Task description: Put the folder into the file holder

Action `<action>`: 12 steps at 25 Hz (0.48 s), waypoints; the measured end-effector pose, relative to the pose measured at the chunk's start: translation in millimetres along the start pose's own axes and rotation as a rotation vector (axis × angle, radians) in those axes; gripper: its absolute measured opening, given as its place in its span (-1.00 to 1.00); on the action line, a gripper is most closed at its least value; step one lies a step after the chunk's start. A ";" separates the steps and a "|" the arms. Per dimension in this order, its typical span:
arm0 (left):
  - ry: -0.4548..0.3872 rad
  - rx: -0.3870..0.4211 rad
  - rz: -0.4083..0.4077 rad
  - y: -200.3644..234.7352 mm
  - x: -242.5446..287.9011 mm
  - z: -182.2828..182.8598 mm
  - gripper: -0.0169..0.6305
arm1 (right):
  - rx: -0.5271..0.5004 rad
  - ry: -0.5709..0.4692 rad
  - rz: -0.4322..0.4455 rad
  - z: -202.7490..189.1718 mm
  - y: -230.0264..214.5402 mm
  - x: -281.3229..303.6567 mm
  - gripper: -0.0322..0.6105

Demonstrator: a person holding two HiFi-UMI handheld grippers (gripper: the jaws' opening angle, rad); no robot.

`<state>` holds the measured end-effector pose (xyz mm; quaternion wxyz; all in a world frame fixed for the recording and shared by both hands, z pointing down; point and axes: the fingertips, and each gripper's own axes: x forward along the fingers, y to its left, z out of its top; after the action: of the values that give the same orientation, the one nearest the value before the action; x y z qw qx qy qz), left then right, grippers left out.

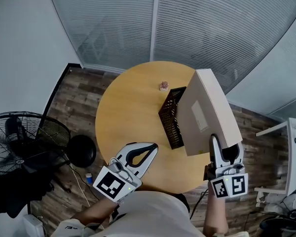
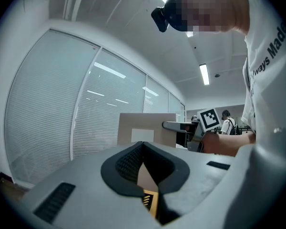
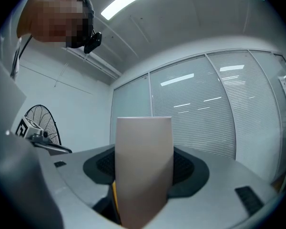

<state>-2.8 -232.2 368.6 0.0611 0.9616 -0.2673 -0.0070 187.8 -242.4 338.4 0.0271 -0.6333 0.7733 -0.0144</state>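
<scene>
Right gripper (image 1: 215, 143) clamps boxy beige folder (image 1: 207, 110) near black mesh holder (image 1: 171, 116).

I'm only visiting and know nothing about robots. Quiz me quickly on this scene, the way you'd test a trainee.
1. Which holds the folder: A) left gripper, B) right gripper?
2. True or false: the folder lies flat on the table.
3. Fill in: the mesh file holder is coloured ___.
Key: 1 B. 2 False, it is held up off the table. 3 black.
</scene>
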 end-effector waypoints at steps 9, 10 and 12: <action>0.000 -0.004 0.002 -1.5 3.4 -5.2 -0.88 | 0.007 -0.020 0.001 -33.6 -6.2 21.0 0.02; 0.002 -0.006 0.003 -1.2 3.6 -5.5 -0.88 | 0.009 -0.025 0.002 -36.1 -5.7 22.8 0.02; 0.004 -0.008 0.003 -0.6 3.8 -6.6 -0.88 | 0.007 -0.036 0.008 -40.5 -3.4 26.2 0.02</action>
<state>1.1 -232.8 375.1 0.0658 0.9609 -0.2687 -0.0059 183.5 -269.2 378.4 0.0431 -0.6302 0.7752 -0.0057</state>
